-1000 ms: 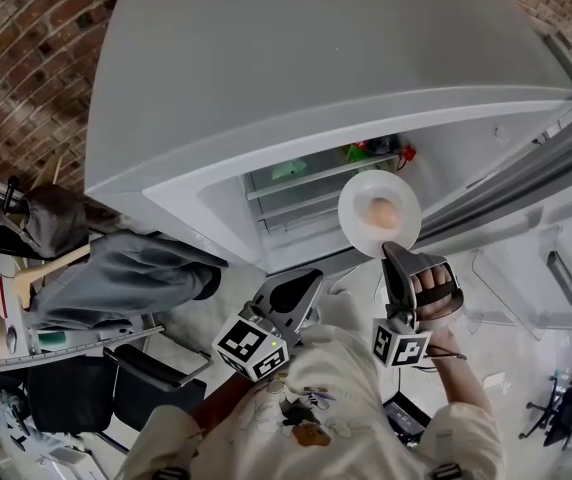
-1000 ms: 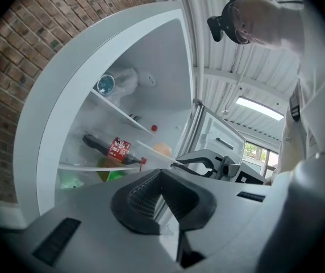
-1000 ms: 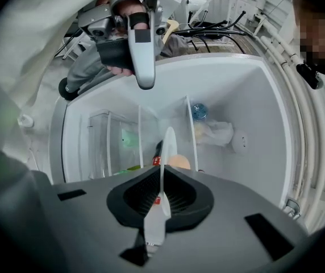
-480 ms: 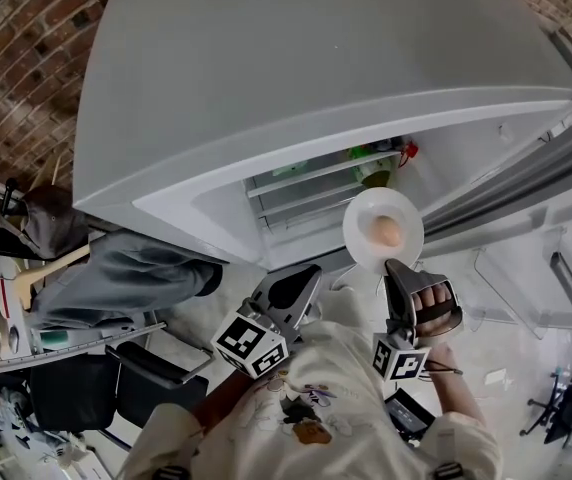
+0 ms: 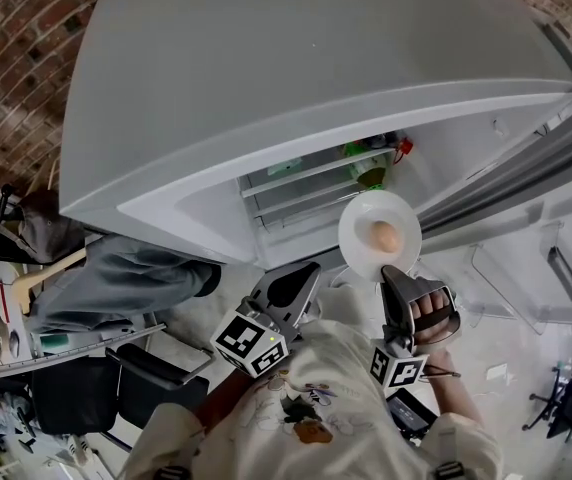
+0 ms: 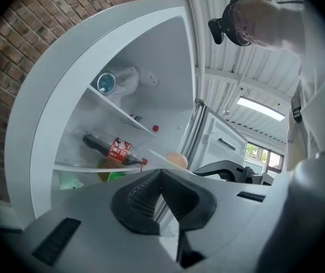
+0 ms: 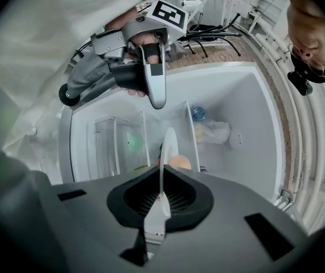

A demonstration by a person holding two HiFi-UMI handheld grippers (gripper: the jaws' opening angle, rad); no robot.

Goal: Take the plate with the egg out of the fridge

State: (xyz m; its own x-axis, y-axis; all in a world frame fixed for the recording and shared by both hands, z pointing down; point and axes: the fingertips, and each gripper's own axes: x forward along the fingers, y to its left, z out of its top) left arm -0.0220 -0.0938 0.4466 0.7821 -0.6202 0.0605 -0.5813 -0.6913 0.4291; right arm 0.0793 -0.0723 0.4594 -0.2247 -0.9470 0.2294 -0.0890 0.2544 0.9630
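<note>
Here, in the head view, the fridge (image 5: 306, 78) stands open below the camera, its door (image 5: 526, 168) swung out to the right. The plate (image 5: 366, 223) sits just outside the opening, level, with the egg (image 5: 386, 236) lying on it. The right claw (image 5: 391, 258) is clamped on the plate's near rim. The left claw (image 5: 301, 276) hangs beside it, apart from the plate. Inside the fridge only a strip of shelves and some green and red items show; what they are is hard to tell from here.

In the left gripper view, the left claw (image 6: 161, 172) has its jaws pressed together with nothing between them. Past it, a lower shelf (image 6: 80, 166) holds a dark bottle (image 6: 112, 151) with a red label lying on its side, and something green under it is cut off by the claw. An upper shelf carries a blue-lidded container (image 6: 107, 83) and a pale bag (image 6: 129, 79). The egg (image 6: 176, 160) peeks over the claw's edge.

In the right gripper view, the right claw (image 7: 161, 182) grips the plate (image 7: 166, 158), seen edge-on as a thin white line, with the egg (image 7: 179, 162) partly hidden behind it. The left claw (image 7: 157, 90) shows above, and the fridge's clear drawer (image 7: 108, 147) behind is hazy.
</note>
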